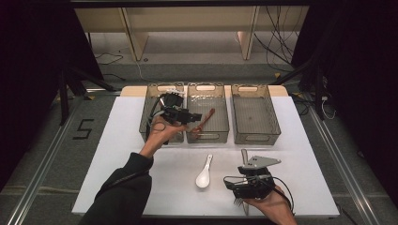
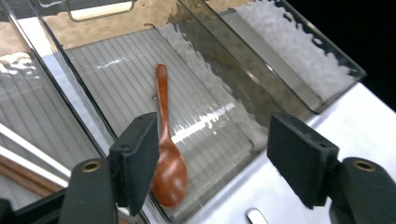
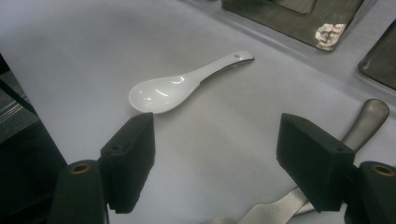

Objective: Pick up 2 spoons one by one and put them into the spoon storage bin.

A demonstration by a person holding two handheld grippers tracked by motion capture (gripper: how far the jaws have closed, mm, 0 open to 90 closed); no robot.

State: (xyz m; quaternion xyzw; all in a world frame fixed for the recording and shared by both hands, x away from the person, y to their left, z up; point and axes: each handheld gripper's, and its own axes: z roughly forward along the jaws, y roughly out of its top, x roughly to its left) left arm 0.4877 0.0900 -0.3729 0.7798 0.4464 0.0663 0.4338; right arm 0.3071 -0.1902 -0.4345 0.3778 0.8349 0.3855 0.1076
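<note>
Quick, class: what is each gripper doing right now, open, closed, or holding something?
Left gripper: open, holding nothing; the brown spoon lies in the middle bin below it.
Right gripper: open, holding nothing, above the table near the white spoon.

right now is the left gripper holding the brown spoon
No, the left gripper is open and the brown spoon lies in the middle bin.

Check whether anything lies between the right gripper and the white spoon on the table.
Nothing visible does. The right gripper has open jaws, with bare table up to the white spoon. A metal utensil lies off to the side.
</note>
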